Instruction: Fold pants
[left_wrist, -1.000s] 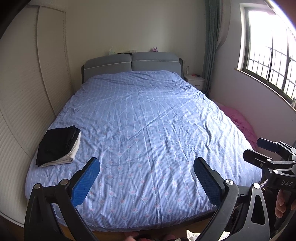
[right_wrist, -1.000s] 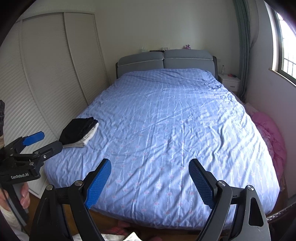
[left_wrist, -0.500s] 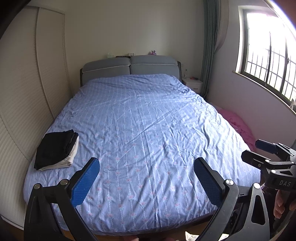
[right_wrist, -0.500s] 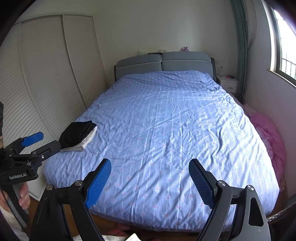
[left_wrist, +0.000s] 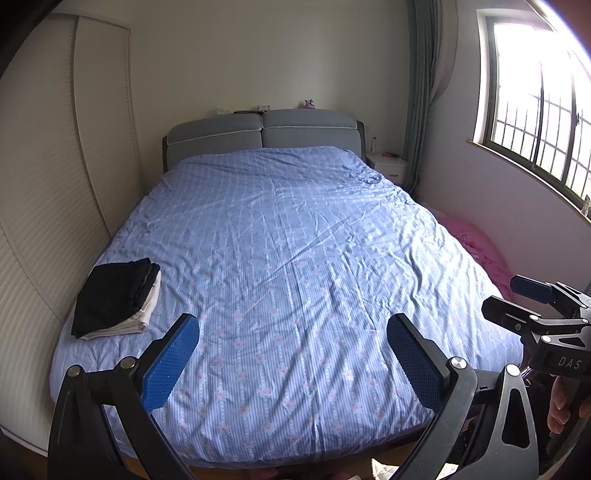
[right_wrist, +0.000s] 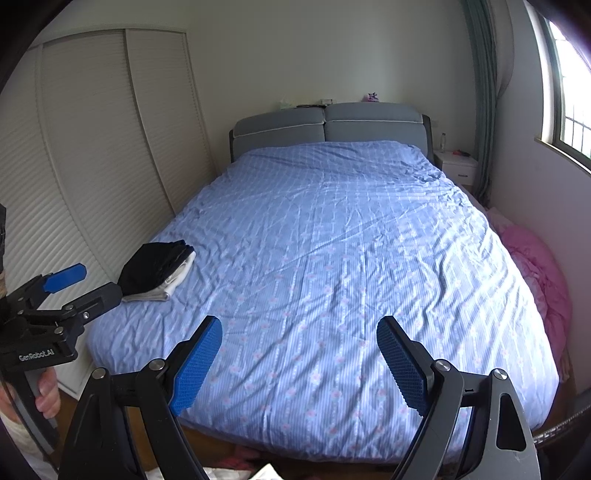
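Both claws hang at the foot of the bed, held above its near edge and facing the grey headboard; the left claw has its blue pads spread wide with nothing between them; the right claw is spread just as wide and carries nothing; each claw shows at the side of the other's view, with the person's fingers wrapped on its handle. The folded pants lie as a dark stack on a pale folded cloth at the near left corner of the bed, close to the edge that runs along the slatted wardrobe doors; the stack is well apart from both claws. The blue patterned cover is creased but spread flat across the rest of the bed; a pink heap lies on the floor between the bed and the window wall; a white nightstand stands beside the headboard.
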